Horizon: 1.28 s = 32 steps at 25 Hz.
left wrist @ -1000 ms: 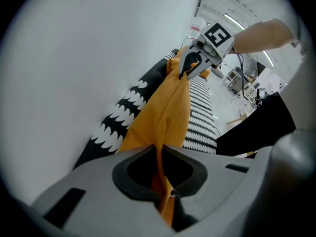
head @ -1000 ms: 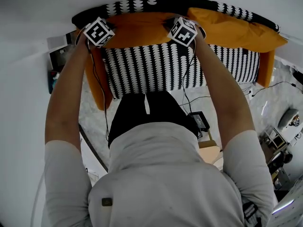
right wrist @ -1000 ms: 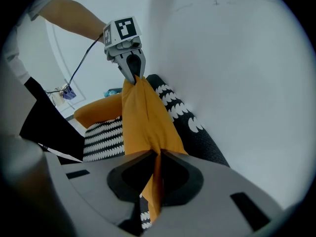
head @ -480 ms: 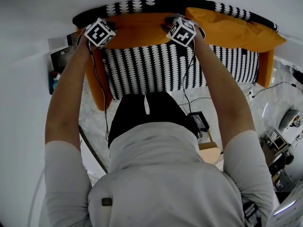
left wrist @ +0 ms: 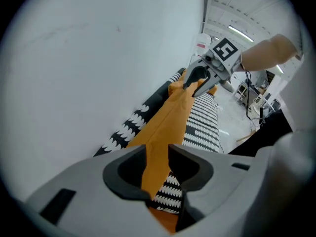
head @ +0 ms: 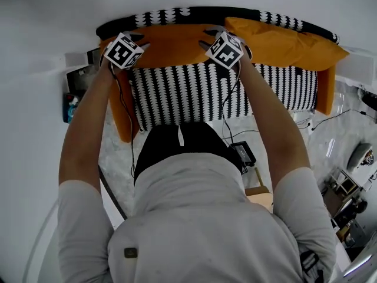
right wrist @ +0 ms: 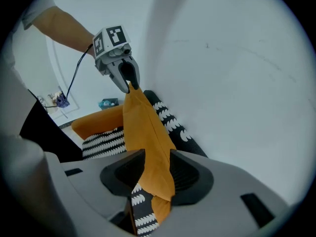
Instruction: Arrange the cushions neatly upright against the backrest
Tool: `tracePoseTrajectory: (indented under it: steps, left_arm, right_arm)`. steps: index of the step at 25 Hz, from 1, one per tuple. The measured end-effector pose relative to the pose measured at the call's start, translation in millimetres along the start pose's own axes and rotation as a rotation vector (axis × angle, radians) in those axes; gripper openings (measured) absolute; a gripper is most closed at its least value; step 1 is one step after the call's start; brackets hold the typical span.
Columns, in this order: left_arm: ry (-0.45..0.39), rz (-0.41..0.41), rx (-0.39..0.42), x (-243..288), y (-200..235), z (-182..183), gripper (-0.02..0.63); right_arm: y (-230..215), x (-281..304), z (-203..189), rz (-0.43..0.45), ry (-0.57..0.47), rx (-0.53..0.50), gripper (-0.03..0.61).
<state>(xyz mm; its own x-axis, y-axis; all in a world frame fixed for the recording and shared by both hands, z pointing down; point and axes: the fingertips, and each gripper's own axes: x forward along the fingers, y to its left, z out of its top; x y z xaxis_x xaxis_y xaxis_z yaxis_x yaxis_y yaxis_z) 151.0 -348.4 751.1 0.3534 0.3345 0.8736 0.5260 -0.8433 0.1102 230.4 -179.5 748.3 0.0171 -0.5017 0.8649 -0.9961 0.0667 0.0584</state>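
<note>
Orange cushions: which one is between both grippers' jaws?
Left cushion: top edge passes between the just-opened jaws of left gripper and right gripper; right cushion lies apart.

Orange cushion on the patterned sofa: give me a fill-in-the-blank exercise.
On the black-and-white patterned sofa, the plain orange fabric cushion leans against the ___.
A second orange cushion sits to its ___ in the head view.
The left gripper and the right gripper each straddle the first cushion's ___ edge.
Missing words: backrest, right, top.
Both grippers' jaws have just been opening, that edge between them.
</note>
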Motion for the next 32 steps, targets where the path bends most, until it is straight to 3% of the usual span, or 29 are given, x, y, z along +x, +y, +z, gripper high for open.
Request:
tracePoseTrajectory:
  steps: [6,13,26,32]
  left_arm:
    - [-0.147,0.055,-0.083,-53,-18,19,0.143]
    - [-0.374,0.149,-0.15,-137,-56,52,0.141]
    - [-0.729,0.277,-0.187,-279,-144,99,0.102]
    - [-0.82,0.346,-0.179,-320,-176,111,0.047]
  right_arm:
    - [14,-51,29,-0.061,-0.122,0.113,0.172]
    - [36,-136,79,-0.154,-0.362,0.216,0.147]
    - [100,-275,129,-0.259,-0.64,0.219,0.066]
    - [117,-316,136,-0.294,-0.707,0.202,0.046]
